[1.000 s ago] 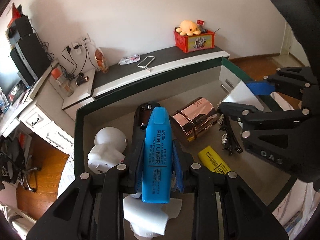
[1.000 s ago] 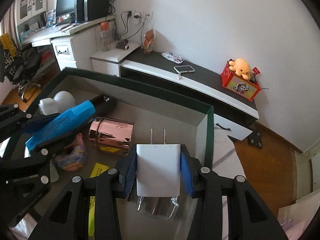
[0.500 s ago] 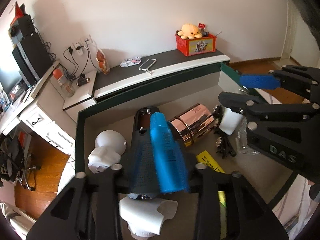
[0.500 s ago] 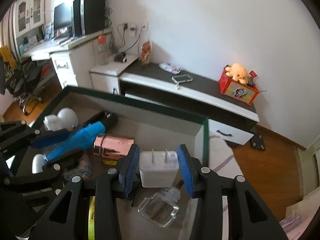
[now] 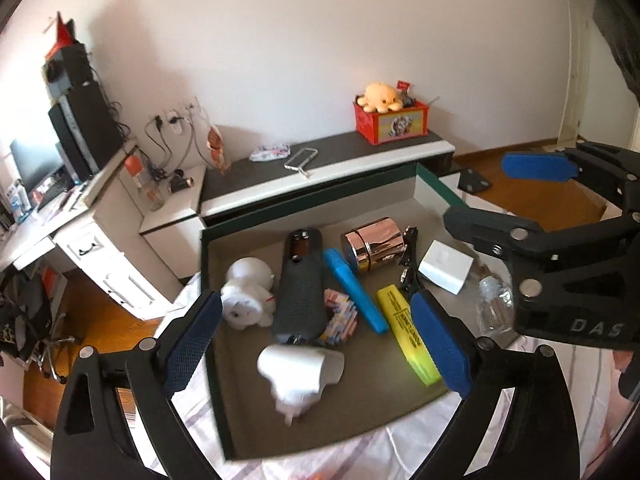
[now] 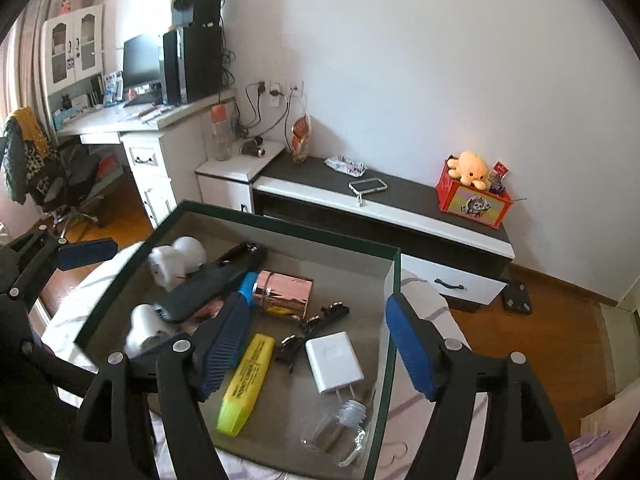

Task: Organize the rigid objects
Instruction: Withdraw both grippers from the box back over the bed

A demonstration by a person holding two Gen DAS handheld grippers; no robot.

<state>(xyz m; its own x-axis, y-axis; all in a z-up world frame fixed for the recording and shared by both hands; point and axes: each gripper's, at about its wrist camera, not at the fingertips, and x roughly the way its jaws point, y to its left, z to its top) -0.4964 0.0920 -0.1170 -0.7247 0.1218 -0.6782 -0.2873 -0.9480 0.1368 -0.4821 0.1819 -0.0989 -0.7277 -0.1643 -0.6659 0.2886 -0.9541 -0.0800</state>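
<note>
Left wrist view: "DAS" marks right gripper [image 5: 516, 196]; both grippers' fingers wide, left gripper [image 5: 316, 338] empty.

Bed [image 5: 400, 452] with pale striped sheet carrying green-rimmed tray [image 6: 394, 280]. Tray sitting directly on sheet. Lying on tray floor: blue highlighter [image 5: 354, 289] beside yellow highlighter [image 5: 408, 334], copper tin [image 5: 374, 243] on its side, white charger [image 6: 334, 360], clear glass jar [image 6: 340, 432], black case [image 5: 302, 280], white figurine [image 5: 246, 294], black clips [image 6: 308, 330].
</note>
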